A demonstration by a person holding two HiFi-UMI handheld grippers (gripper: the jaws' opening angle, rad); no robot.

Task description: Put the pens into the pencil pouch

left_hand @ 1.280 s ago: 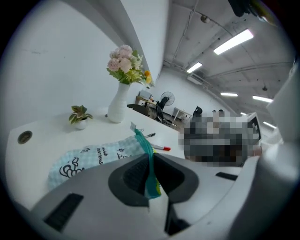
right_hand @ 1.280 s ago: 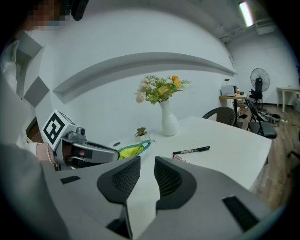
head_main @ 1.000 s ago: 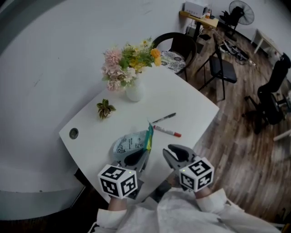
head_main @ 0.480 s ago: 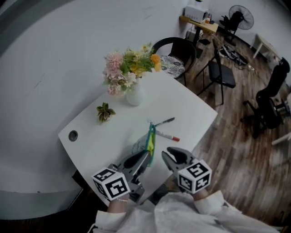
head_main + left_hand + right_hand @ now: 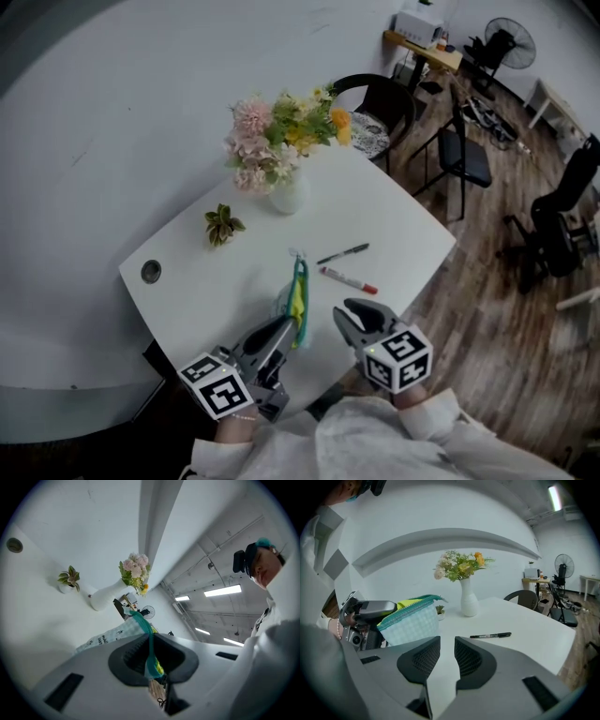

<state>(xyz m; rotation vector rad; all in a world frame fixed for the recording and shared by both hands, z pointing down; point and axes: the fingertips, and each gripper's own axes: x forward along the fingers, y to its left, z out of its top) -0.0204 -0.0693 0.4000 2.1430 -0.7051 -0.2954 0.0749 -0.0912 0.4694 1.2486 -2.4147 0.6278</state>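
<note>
From the head view, my left tool (image 5: pixel 283 325) is clamped shut on the pencil pouch (image 5: pixel 295 302), which stands on edge near the table's (image 5: pixel 394 211) front corner with its zip side up. The left gripper view adds the detail: the teal zip strip runs right between the ribbed black pads, with a bit of yellow lining beside it. I can't tell whether the pouch's bottom touches the table.

The right tool (image 5: pixel 351 315) hovers just beside the pouch, over the table's right edge. The right gripper view shows its jaws slightly apart, with only bare tabletop in the gap. That view also shows the pouch's pale checked fabric, which the head view hardly shows.

Both pens lie flat near the right edge, beyond the right tool, close together but apart. They are a black pen (image 5: pixel 343 253) and a white pen with red ends (image 5: pixel 349 279). The right gripper view catches only the black one.

A white vase of flowers (image 5: pixel 286 192) and a small potted plant (image 5: pixel 221 225) stand along the wall edge. A round cable hole (image 5: pixel 151 272) sits by the left corner. Dark chairs (image 5: pixel 464 150) stand on the wood floor beyond the table.
</note>
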